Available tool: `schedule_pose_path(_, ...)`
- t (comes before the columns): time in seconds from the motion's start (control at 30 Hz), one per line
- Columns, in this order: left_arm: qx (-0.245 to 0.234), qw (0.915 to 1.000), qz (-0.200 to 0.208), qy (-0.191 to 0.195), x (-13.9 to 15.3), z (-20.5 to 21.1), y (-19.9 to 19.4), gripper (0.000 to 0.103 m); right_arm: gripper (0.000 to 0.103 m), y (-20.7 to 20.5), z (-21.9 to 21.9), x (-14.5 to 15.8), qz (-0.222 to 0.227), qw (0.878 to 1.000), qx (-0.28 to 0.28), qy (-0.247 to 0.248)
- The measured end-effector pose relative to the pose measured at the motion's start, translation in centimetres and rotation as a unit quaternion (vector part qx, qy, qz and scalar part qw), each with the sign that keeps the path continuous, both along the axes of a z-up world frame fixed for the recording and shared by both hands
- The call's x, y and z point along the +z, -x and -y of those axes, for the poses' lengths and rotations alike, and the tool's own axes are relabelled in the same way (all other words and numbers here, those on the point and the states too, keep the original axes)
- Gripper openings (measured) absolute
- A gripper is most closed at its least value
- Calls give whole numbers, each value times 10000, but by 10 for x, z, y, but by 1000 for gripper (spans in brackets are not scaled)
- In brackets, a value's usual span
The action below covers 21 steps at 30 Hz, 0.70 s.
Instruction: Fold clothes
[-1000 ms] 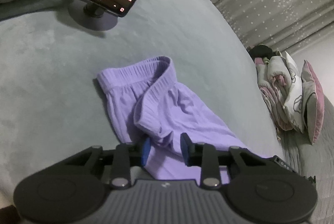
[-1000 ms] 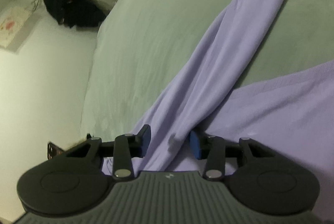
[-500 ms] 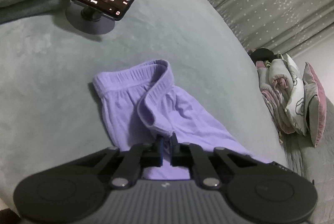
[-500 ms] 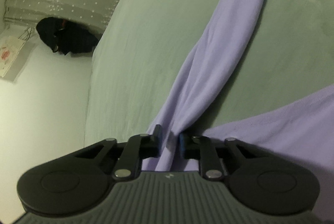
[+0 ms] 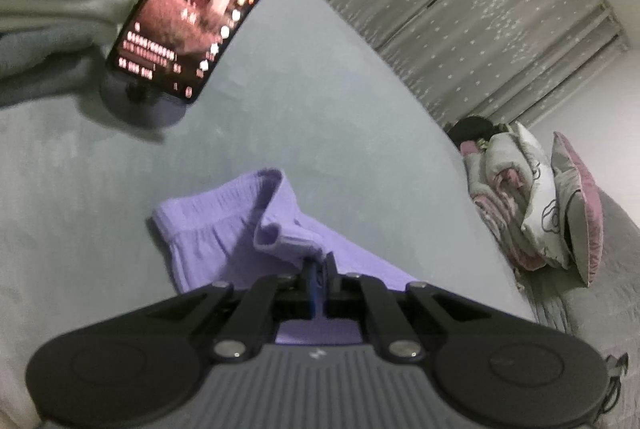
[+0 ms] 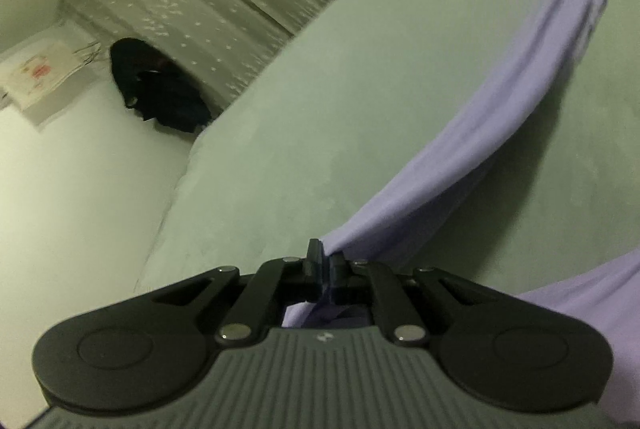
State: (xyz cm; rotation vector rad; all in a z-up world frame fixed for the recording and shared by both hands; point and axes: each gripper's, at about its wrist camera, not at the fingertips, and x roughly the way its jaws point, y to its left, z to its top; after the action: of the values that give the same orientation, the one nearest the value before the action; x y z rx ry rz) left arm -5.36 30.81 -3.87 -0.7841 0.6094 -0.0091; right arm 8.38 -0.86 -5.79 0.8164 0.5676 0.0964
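Lilac trousers (image 5: 224,229) lying on a grey-green bed (image 5: 300,133), waistband end turned toward a phone (image 5: 208,1) on its round stand. Left gripper (image 5: 319,271) low over the cloth, fingers pressed together and pinching a raised fold of the trousers just below the elastic waistband. Waistband itself partly flipped over, one edge curled up near the fingers. Right gripper (image 6: 324,261) also with fingers pressed together, pinching the end of one trouser leg (image 6: 520,101), which stretches away from it in a long curved band across the bed. More lilac cloth visible at the lower right of the right wrist view. Stack of folded cloth (image 5: 48,41) behind the phone, at the far left. Pile of pillows (image 5: 532,201) beside the bed on the right, under dotted curtains (image 5: 500,17). Dark bundle (image 6: 160,89) near the wall, past the bed edge; not clear what it is.
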Motion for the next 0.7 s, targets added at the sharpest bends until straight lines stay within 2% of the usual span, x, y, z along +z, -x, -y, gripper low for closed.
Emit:
schedule_pose_path(0.13, 43, 9999, 125, -60, 4, -9, 5, 2, 6, 14, -13, 13, 327, 9986, 172, 380)
schedule_pose_path(0.3, -28, 9998, 92, -186, 3, -18, 9, 2, 6, 25, -30, 12, 593, 9915, 539, 1026)
schedule_pose_path(0.43, -154, 9986, 69, -511, 1, -21, 12, 2, 6, 32, -43, 7, 703, 9813, 925, 1534)
schedule_pose_path(0.7, -130, 9971, 62, -754, -6, -36, 22, 2, 6, 64, -58, -14, 712, 9551, 1664, 2346)
